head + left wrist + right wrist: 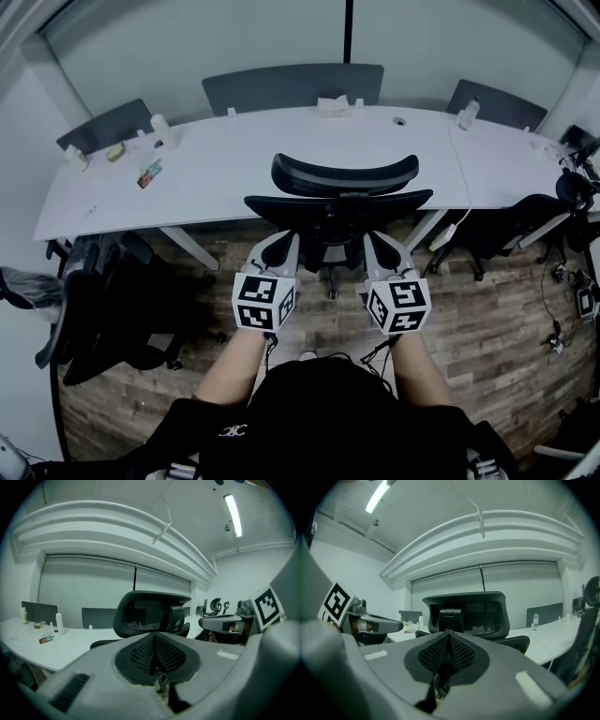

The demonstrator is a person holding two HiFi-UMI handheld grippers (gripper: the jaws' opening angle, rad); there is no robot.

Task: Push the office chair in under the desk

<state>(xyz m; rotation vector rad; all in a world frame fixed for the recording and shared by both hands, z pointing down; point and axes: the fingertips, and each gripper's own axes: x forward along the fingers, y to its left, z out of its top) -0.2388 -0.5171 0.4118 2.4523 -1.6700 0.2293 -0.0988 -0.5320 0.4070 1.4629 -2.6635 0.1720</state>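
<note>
**Q:** Head view?
**A:** A black mesh-backed office chair [337, 202] stands at the middle of the long white desk [234, 173], against its near edge. The left gripper [284, 242] and right gripper [373, 242] reach its backrest side by side.
**Q:** Left gripper view?
**A:** Jaws pressed together, empty; chair headrest just ahead.
**Q:** Right gripper view?
**A:** Jaws likewise closed on nothing; chair ahead, desk beyond.
</note>
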